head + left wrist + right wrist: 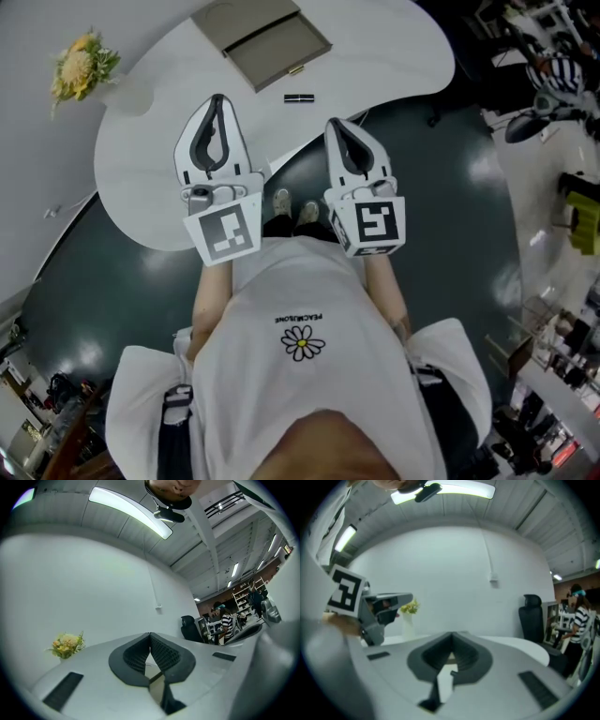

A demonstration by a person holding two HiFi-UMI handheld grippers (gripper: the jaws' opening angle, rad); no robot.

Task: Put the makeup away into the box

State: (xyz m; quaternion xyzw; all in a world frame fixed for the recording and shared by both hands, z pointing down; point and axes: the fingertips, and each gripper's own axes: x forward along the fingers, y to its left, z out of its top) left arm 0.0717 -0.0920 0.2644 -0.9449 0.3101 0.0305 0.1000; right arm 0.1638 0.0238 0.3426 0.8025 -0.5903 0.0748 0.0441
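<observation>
Hovering my left gripper (218,101) and right gripper (336,126) closed, empty, pre-reach | lipstick (299,97) upper centre beside open box (278,52), awaiting pickup

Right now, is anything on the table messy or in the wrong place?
Only one thing: the small black makeup tube lies loose on the curved white table, just outside the open flat grey box. Nothing looks spilled or broken, and the yellow flowers stand upright.

Bare table (141,159) leads freely to the box (278,52).
</observation>
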